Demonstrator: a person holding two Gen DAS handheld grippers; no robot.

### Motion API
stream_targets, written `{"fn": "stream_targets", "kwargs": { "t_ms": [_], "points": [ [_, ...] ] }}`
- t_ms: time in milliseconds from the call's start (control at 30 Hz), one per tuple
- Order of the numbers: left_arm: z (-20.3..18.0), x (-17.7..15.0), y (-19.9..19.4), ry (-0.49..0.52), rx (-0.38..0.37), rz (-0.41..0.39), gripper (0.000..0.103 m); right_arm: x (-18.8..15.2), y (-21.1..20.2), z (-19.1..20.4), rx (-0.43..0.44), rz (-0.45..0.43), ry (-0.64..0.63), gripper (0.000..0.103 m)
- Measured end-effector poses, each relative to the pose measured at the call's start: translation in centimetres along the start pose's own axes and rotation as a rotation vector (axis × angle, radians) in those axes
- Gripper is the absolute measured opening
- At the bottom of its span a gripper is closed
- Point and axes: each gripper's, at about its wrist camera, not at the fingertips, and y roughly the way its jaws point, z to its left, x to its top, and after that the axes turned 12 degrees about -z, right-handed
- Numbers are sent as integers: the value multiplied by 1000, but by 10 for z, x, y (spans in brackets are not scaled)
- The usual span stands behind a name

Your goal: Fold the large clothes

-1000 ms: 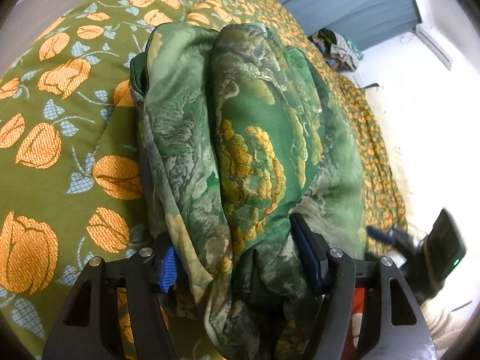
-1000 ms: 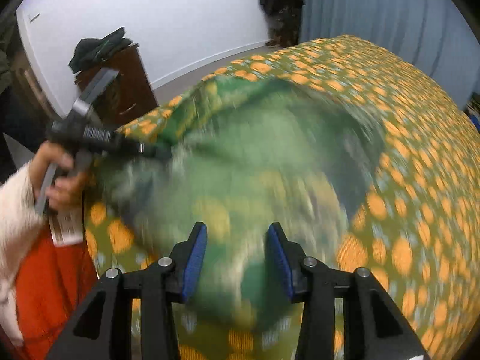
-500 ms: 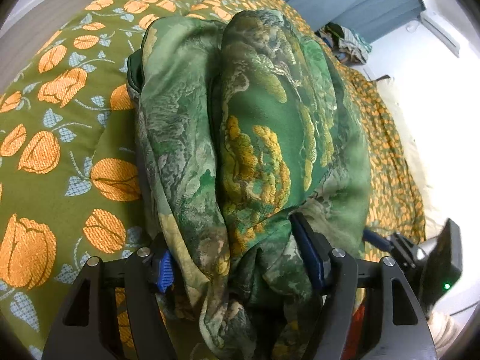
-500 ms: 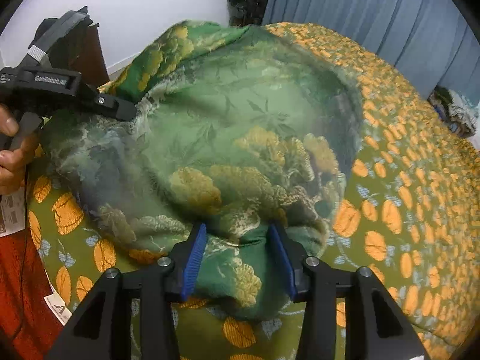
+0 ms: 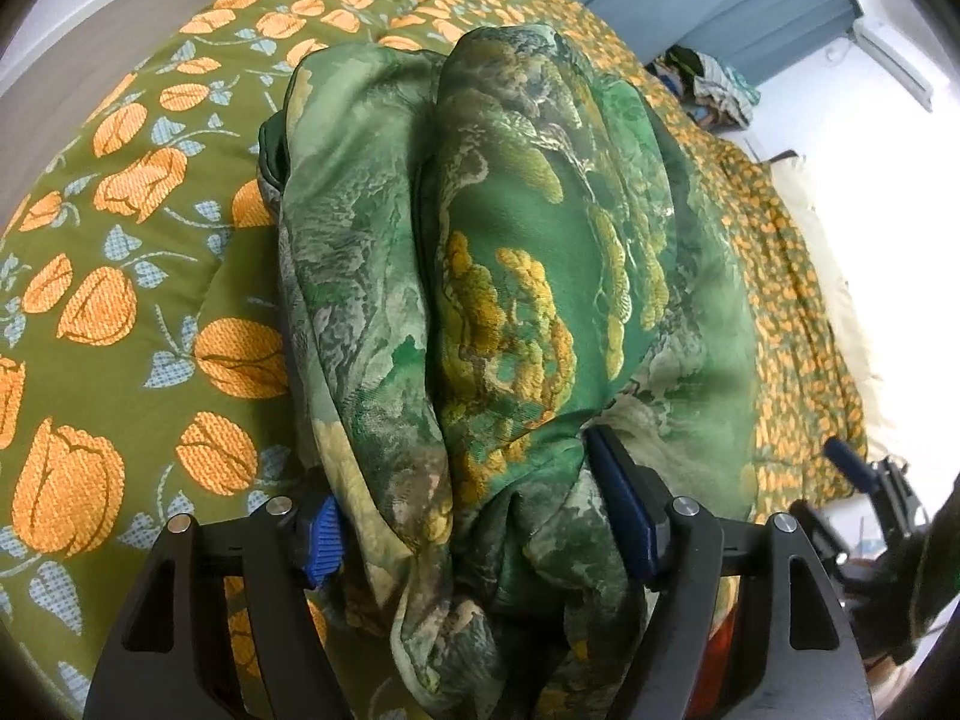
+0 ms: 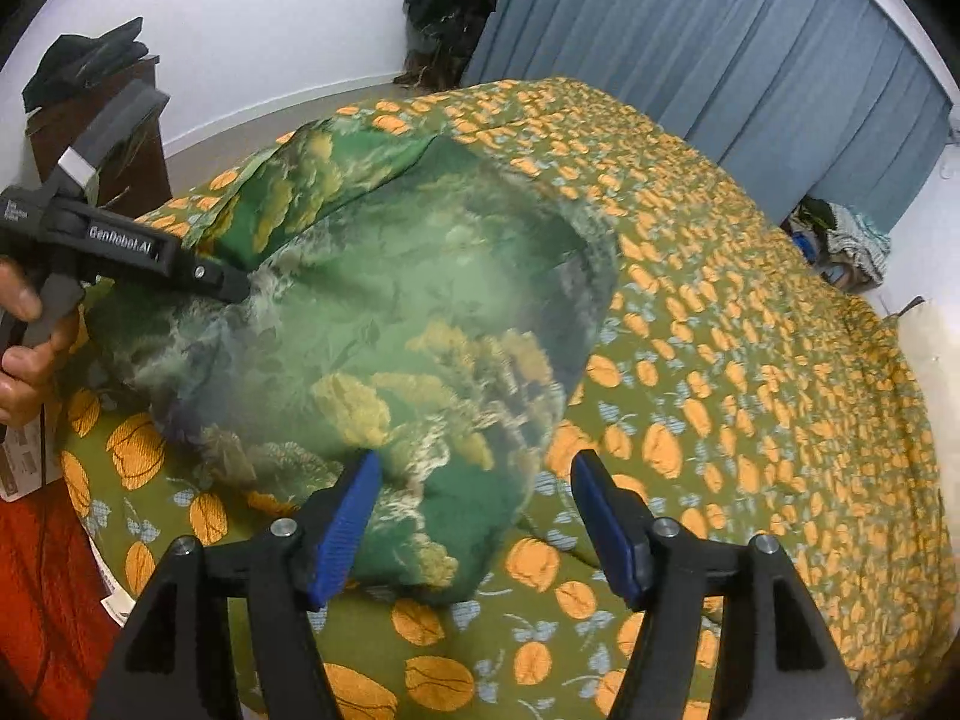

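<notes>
Bunched green silky garment with yellow-gold and grey landscape print (image 5: 516,276) lies heaped on the bed with the olive bedspread patterned in orange tulips (image 5: 120,276), near the bed's front edge; it fills the centre of both wrist views.

Left gripper (image 5: 480,516): black frame, blue pads, jaws opening and already wide. A thick wad of the garment's near end sits between them and spills down over the frame at the bottom of the frame; cloth lies against both pads, though whether they press on it cannot be told. In the right wrist view this gripper (image 6: 240,287) comes in from the left edge, its tip buried in the garment's left side, a person's hand (image 6: 27,348) on the handle.

Right gripper (image 6: 474,510): jaws opening, wide apart. The garment's lower lobe (image 6: 432,516) lies against the left pad (image 6: 345,531); the right pad stands clear over bare bedspread. Nothing gripped. The cloth here is motion-blurred.

Around: blue pleated curtains (image 6: 690,42) across the upper right, white wall (image 6: 270,24) upper left, dark wooden cabinet with dark clothes piled on top (image 6: 90,120) at left, a dark bundle standing in the corner by the curtains (image 6: 450,6), a heap of mixed clothes (image 6: 840,240) at the bed's far right side. Red-orange fabric (image 6: 42,588) at the lower left corner. The garment's bulk hides the bedspread directly under it.
</notes>
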Motion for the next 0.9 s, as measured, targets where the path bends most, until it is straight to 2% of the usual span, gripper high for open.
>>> {"fn": "stream_targets", "kwargs": {
  "t_ms": [200, 267, 300, 333, 500, 667, 733, 767, 900],
  "points": [
    [-6, -1, 0, 7, 17, -5, 80, 2, -4, -6, -32, -3, 4, 68],
    [-9, -2, 1, 26, 54, -16, 89, 1, -3, -4, -39, 5, 2, 69],
    [-9, -2, 2, 31, 80, -20, 100, 0, -1, -5, -39, 11, 5, 70],
    [-8, -3, 4, 27, 101, -22, 102, 0, -2, -4, -41, 13, 6, 70],
    [-6, -3, -6, -43, 35, -44, 102, -2, -2, -11, -12, 11, 37, 70],
    [-22, 9, -46, 12, -71, -108, 100, -15, -2, -55, 136, -25, 206, 71],
    [-24, 14, -47, 1, -146, -83, 100, -25, 9, -79, 205, -8, 317, 72],
    [-23, 13, -43, -2, -160, -69, 100, -29, 16, -90, 249, -5, 378, 72],
    [-14, 13, -6, 18, -128, 10, 102, -43, 48, -116, 424, -24, 613, 72]
  ]
}}
